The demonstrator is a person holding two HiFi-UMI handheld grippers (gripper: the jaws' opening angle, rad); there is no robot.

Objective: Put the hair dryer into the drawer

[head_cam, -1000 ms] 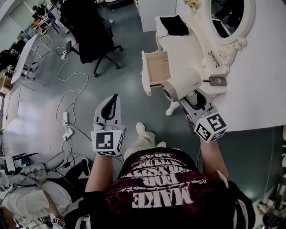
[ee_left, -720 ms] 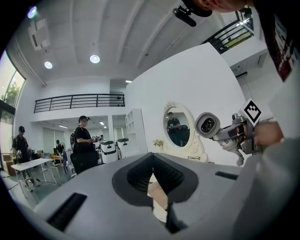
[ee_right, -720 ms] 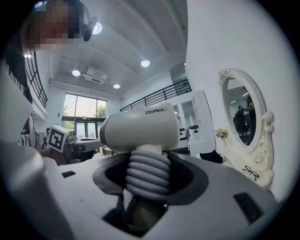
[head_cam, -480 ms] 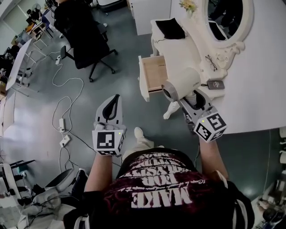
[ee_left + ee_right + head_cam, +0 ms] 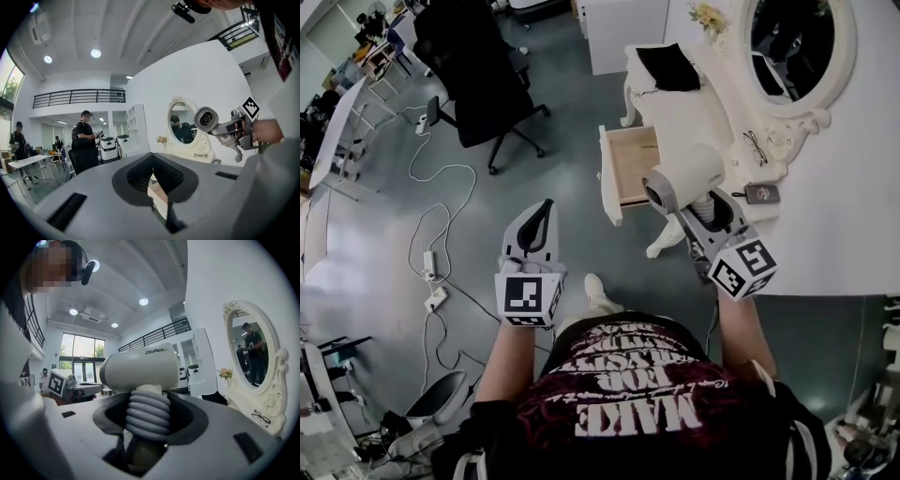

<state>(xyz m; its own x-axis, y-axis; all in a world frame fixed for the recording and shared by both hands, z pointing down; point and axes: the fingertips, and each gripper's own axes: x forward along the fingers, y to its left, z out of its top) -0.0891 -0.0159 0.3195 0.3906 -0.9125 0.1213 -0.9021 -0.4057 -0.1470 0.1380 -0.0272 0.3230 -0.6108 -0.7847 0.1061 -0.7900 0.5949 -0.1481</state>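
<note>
Right gripper [image 5: 705,208] clamps hair dryer [image 5: 686,173] by ribbed handle, jaws partway apart. Left gripper [image 5: 542,211] jaws together, empty. Dryer likely rigid, smooth-shelled, head-heavy: grip handle close under head. Drawer [image 5: 636,161] pulled out.

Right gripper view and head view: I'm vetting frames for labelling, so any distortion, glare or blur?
Right gripper view: fisheye bending, dark corners, ceiling lights blown out, hair dryer sharp. Head view: evenly lit, sharp, straight edges bowed.
</note>
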